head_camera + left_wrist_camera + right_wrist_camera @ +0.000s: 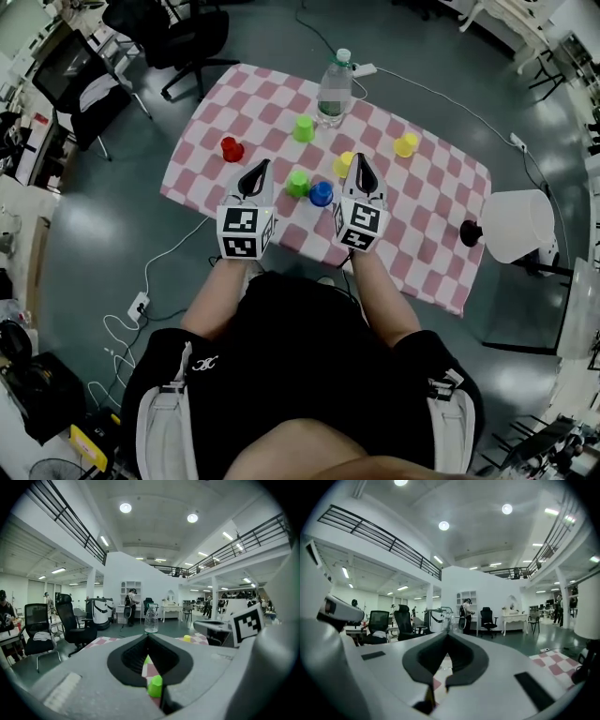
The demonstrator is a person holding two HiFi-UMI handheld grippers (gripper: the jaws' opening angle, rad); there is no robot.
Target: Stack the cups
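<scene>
Several small cups stand apart on the pink checked tablecloth [431,202]: a red cup [232,148], a far green cup [303,128], a near green cup [298,183], a blue cup [322,194] beside it, and two yellow cups [343,164] [406,144]. My left gripper [257,170] hovers left of the near green cup, shut and empty; in the left gripper view that cup [155,686] shows below the closed jaws. My right gripper [363,165] hangs just right of the nearer yellow cup, level, shut on nothing.
A clear water bottle [335,89] stands at the table's far edge. A white lamp [514,225] sits off the right corner. Office chairs [178,37] and cables lie on the floor around the table. A person's legs fill the near side.
</scene>
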